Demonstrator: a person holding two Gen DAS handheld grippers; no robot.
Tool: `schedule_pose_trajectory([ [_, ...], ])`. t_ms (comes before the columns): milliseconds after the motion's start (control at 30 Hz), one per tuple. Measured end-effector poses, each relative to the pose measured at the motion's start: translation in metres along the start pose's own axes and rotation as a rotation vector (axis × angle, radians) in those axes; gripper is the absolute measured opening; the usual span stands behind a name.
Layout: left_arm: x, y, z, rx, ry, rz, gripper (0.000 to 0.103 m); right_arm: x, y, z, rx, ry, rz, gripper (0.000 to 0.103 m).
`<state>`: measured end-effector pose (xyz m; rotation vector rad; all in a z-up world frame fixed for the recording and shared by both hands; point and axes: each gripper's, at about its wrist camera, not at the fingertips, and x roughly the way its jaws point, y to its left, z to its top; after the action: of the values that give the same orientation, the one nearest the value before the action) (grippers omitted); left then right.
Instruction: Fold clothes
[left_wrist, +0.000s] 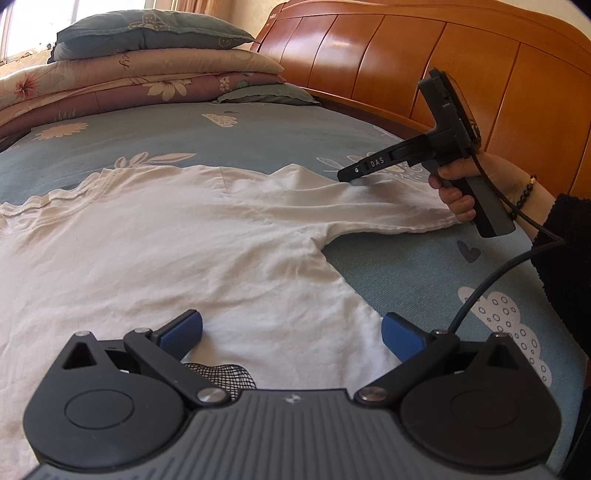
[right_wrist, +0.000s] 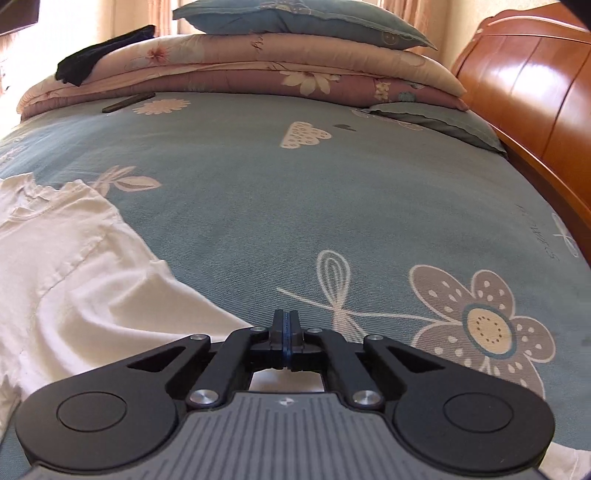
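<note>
A white T-shirt (left_wrist: 166, 240) lies flat on the blue patterned bed sheet (left_wrist: 258, 136), collar (left_wrist: 55, 199) to the left and one sleeve (left_wrist: 369, 206) stretched right. My left gripper (left_wrist: 291, 332) hovers open over the shirt's side edge, its blue pads (left_wrist: 183, 334) wide apart with nothing between them. My right gripper (left_wrist: 347, 176), held by a hand (left_wrist: 454, 192), has its tip at the sleeve's far edge, where a bit of white cloth sits. In the right wrist view the right gripper (right_wrist: 286, 321) is shut, pads pressed together, with the shirt (right_wrist: 74, 277) running under it.
Folded quilts (left_wrist: 129, 81) with pillows on top are stacked at the far end of the bed. A wooden headboard (left_wrist: 443, 74) runs along the right. A black garment (right_wrist: 99, 51) lies on the quilts, a dark flat item (right_wrist: 127, 102) below it. A black cable (left_wrist: 480, 288) trails over the sheet.
</note>
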<state>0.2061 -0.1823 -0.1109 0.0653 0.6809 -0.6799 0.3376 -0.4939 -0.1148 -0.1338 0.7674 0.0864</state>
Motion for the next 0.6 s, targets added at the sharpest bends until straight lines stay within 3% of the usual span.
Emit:
schedule_pose_trajectory([
  [133,-0.001,0.002,0.002,-0.023,-0.004,-0.005,0.102,-0.012,-0.027,0.001,0.147,-0.059,0.089,0.003],
  [233,-0.009,0.015,0.016,-0.098,-0.031,-0.024,0.102,-0.022,-0.028,0.005,0.169,-0.092,0.186,0.019],
  [367,-0.006,0.046,0.069,-0.191,-0.050,-0.052,0.102,-0.019,-0.024,0.011,0.214,-0.067,0.243,0.046],
  [467,0.025,0.064,0.112,-0.245,0.007,-0.090,0.102,-0.020,-0.023,0.013,0.227,-0.067,0.262,0.062],
  [600,0.078,0.071,0.142,-0.334,0.116,-0.237,0.102,-0.028,-0.022,0.014,0.205,-0.068,0.280,0.069],
])
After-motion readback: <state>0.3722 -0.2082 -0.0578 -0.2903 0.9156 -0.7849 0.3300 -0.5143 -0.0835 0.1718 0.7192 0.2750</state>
